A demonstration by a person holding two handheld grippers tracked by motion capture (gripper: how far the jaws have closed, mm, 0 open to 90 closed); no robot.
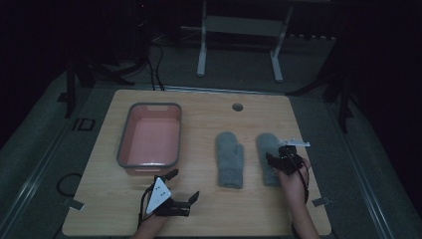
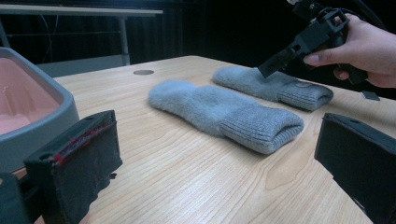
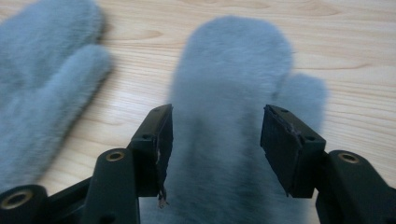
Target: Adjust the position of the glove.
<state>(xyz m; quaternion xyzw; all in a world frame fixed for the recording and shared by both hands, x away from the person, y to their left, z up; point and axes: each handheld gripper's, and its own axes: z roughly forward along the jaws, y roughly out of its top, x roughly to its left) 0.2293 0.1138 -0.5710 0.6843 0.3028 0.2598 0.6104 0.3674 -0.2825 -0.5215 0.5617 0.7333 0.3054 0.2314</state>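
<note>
Both sets of jaws stand apart with nothing between them that they have closed on. From where I stand, the right gripper point(image 1: 279, 160) is poised low over the right-hand mitten point(image 1: 269, 149), and in the right gripper view its two black jaws straddle the grey fleece about midway along the body, wide enough to take a fold of it but not yet pinching; I'd guess the person is lining up a grab across the mitten's width, since that is where the fabric would bunch most easily. The other mitten point(image 1: 230, 159) lies flat just beside it, cuffs of both pointing toward the person, thumbs to the right. The left gripper point(image 1: 180, 186) hovers near the front edge of the wooden table point(image 1: 209, 209), jaws spread wide and holding nothing, just in front of the pink tub point(image 1: 149, 139) with its grey rim. That tub sits empty at the left, well apart from the mittens, which makes me think it is meant to receive them. The left hand seems to be simply waiting its turn, though I can't be sure.
</note>
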